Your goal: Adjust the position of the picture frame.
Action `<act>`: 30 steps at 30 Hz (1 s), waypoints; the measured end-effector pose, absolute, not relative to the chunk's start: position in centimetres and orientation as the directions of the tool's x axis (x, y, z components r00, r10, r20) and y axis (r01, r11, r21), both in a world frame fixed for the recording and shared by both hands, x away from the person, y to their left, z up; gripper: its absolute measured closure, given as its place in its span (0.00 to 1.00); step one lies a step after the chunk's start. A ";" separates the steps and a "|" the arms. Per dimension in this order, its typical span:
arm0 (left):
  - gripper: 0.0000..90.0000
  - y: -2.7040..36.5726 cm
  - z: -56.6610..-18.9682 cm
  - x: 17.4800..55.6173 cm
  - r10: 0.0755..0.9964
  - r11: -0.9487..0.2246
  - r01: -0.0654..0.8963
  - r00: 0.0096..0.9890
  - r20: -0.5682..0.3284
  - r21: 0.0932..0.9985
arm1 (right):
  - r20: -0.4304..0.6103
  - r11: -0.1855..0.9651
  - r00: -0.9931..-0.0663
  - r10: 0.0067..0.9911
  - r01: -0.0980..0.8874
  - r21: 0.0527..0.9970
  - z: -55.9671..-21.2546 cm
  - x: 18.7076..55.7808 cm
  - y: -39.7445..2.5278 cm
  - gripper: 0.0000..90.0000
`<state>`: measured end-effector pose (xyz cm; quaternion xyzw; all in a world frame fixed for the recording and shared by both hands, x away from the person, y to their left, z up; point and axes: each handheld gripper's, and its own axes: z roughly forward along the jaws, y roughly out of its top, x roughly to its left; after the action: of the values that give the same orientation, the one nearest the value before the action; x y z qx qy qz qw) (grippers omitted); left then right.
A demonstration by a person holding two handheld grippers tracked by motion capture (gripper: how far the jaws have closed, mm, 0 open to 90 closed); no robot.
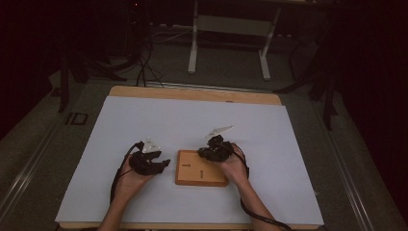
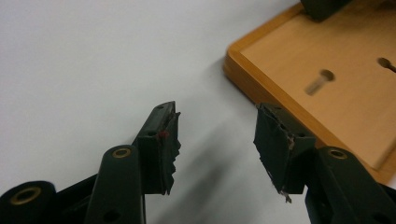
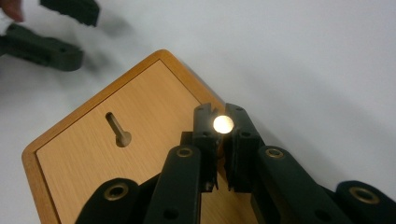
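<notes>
A small wooden board (image 1: 192,180) with a raised rim lies on the white sheet near the table's front. Its face carries two keyhole-shaped slots (image 2: 321,78). My right gripper (image 3: 220,122) hovers over the board's far right corner, shut on a short round wooden peg (image 3: 223,124) whose pale end faces the camera. In the high view the right gripper (image 1: 206,153) sits at the board's upper right. My left gripper (image 2: 215,140) rests open just left of the board (image 2: 327,107), with nothing between its jaws. From above, the left gripper (image 1: 162,163) points toward the board's left edge.
A white sheet (image 1: 144,120) covers most of the wooden table (image 1: 192,93). Beyond the table stand a white metal frame (image 1: 226,29) and cables on a dark floor. The person's forearms enter from the bottom edge.
</notes>
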<state>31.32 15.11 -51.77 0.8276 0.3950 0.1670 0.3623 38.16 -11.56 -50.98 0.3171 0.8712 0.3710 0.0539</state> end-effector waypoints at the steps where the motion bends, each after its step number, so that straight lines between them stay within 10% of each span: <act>1: 0.54 15.1 -51.8 31.3 0.773 -0.428 0.532 0.634 -0.008 0.731 | 0.147 0.521 -0.793 0.592 0.515 0.681 -51.0 38.2 -11.7 0.93; 30: 0.54 14.6 -51.8 31.0 0.760 -0.431 0.526 0.650 -0.019 0.733 | 0.120 0.564 -0.835 0.537 0.461 0.685 -51.0 38.5 -11.4 0.88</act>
<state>31.03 14.63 -51.79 0.8307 0.3871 0.1594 0.3671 38.52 -11.35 -50.98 0.2827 0.8828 0.3717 0.0510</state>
